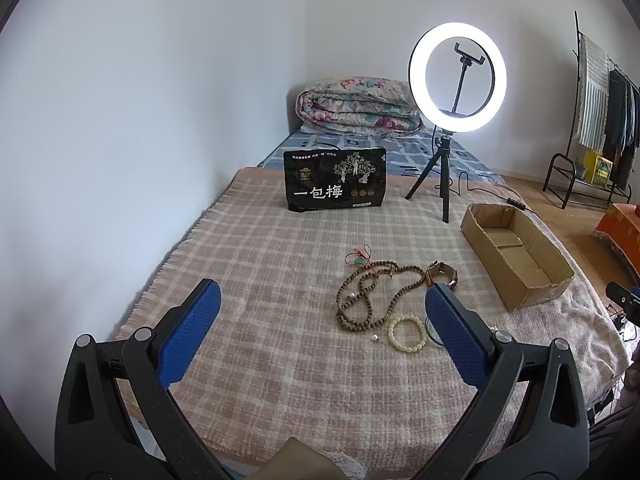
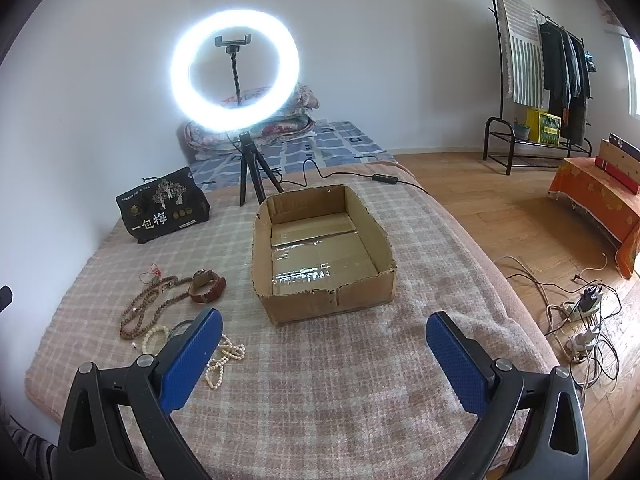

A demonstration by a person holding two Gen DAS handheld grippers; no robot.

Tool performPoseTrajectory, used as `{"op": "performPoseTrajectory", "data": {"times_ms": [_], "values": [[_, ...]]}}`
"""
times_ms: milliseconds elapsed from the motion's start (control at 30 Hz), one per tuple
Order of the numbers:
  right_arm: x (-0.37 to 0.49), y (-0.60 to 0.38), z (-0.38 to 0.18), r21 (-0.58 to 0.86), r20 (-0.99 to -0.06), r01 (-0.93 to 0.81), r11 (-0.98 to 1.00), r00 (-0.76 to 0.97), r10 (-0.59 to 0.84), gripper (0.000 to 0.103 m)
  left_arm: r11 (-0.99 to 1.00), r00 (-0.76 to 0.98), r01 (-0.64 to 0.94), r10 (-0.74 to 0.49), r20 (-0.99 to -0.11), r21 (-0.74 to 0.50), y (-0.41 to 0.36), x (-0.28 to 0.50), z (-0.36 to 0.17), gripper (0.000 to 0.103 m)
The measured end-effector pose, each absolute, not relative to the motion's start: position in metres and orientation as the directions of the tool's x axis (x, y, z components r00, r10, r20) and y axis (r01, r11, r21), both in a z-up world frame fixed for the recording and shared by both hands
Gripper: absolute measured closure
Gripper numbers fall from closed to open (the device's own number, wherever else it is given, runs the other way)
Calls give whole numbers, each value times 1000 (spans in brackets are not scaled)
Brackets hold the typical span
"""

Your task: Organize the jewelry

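Cardboard box (image 2: 384, 240) seen empty; bead necklace (image 1: 360, 300), watch (image 2: 206, 286), bracelet (image 1: 406, 332) etc. unsorted on blanket (image 2: 320, 380). L gripper (image 1: 322, 320) & R gripper (image 2: 324, 344) held wide open, nothing gripped.

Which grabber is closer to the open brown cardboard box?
Right. The right gripper hangs just before the open brown cardboard box; the left gripper faces the beads, box off to its right.
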State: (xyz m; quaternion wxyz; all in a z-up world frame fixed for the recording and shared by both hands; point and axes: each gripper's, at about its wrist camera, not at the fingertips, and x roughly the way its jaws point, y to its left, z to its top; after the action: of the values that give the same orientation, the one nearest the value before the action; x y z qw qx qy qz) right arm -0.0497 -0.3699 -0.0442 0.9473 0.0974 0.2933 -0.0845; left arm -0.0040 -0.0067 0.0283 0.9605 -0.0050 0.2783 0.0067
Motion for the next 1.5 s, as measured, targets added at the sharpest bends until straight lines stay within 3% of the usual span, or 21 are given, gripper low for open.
{"op": "performPoseTrajectory", "data": {"times_ms": [1500], "values": [[-48, -362, -40, 146, -572, 187, 971, 817, -71, 0, 1000, 857, -10, -2, -515, -20, -4, -9, 40, 0]]}}
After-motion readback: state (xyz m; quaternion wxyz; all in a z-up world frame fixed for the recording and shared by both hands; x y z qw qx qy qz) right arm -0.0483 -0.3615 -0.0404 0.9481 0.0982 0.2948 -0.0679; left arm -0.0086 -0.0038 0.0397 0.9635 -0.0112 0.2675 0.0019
